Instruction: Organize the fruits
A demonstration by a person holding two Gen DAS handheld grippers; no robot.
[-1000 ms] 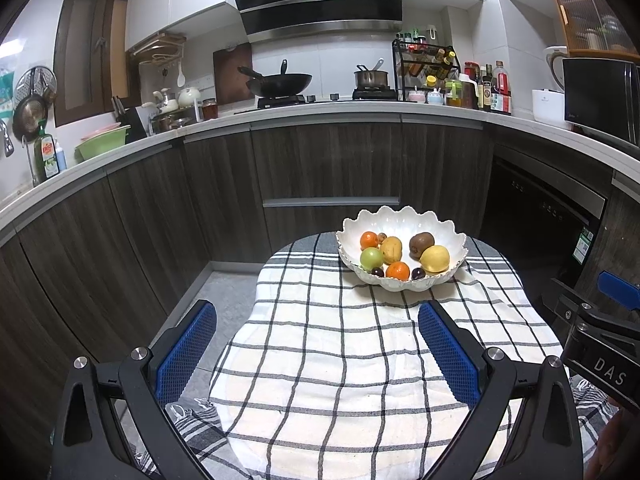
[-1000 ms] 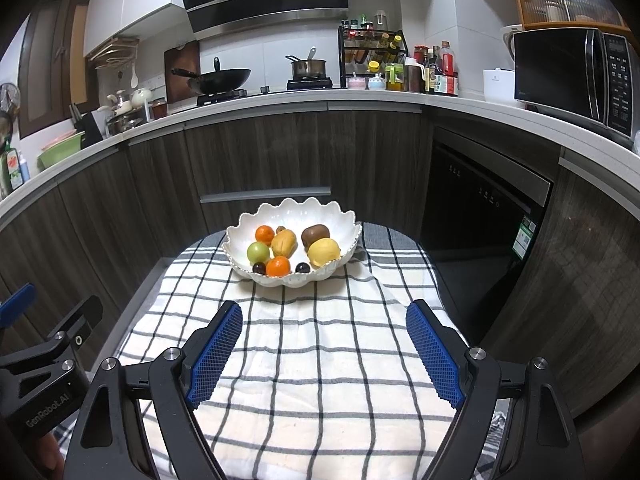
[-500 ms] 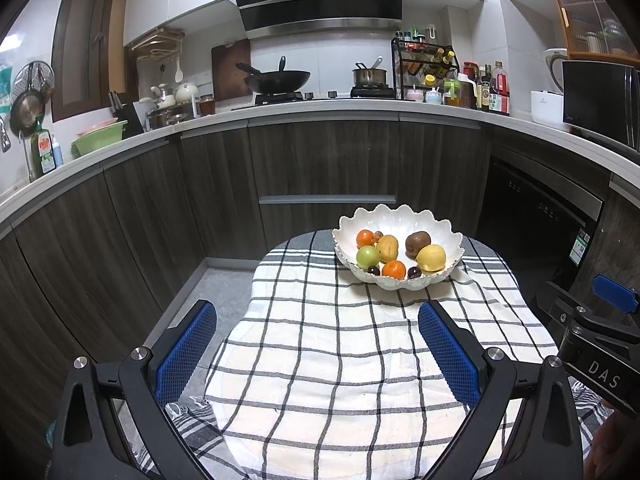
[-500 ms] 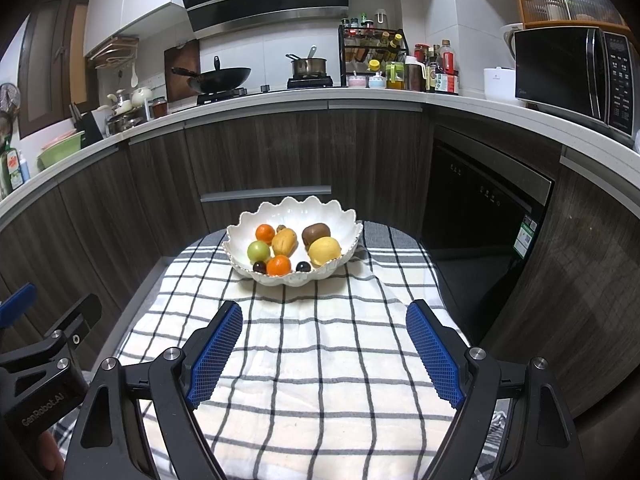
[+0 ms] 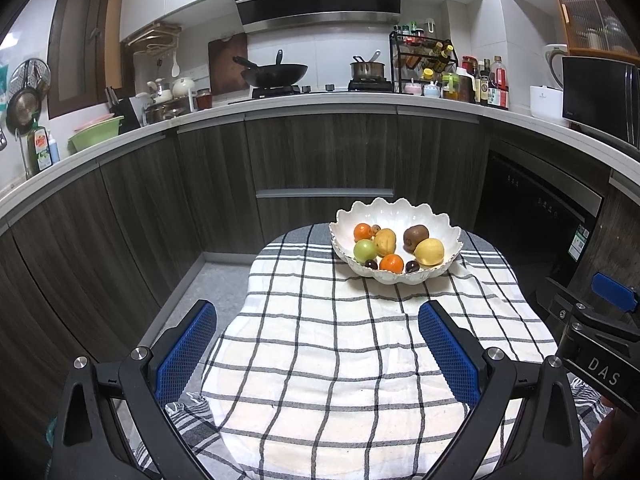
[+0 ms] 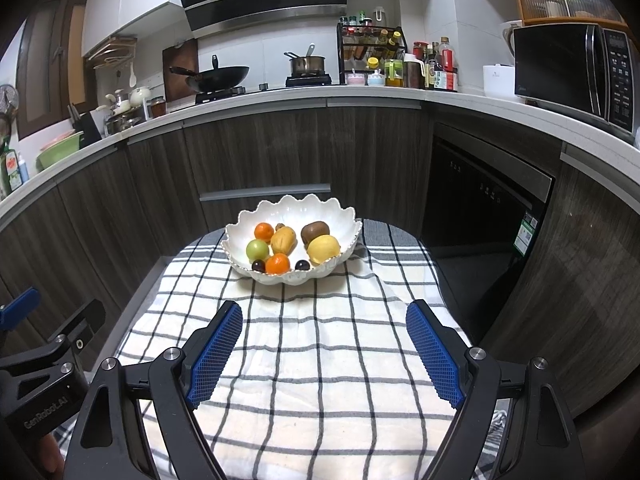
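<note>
Fruits sit together in a white bowl (image 5: 432, 222) with a wavy rim. The bowl stands at the far end of a small table covered by a checked cloth (image 5: 320, 340), black lines on white.

In the bowl there are two oranges, one at the back left (image 5: 363, 231) and one at the front (image 5: 391, 263). A green apple (image 5: 365, 250) lies at the left, touching a yellow-brown fruit (image 5: 385, 241) beside it. A brown kiwi (image 5: 415, 236) sits at the back right, with a yellow lemon (image 5: 429, 251) just in front of it. Two small dark fruits (image 5: 412, 267) lie at the front, maybe grapes or plums; they are too small to tell.

The left gripper (image 5: 318, 346) hangs over the near part of the cloth, its blue pads (image 5: 186, 350) far apart and holding nothing. The right gripper (image 6: 324, 346) is the same, wide and holding nothing, well apart from the bowl.

Behind the table are dark wood cupboards (image 5: 320, 152) and a counter with a black wok (image 5: 276, 74) on the stove.
</note>
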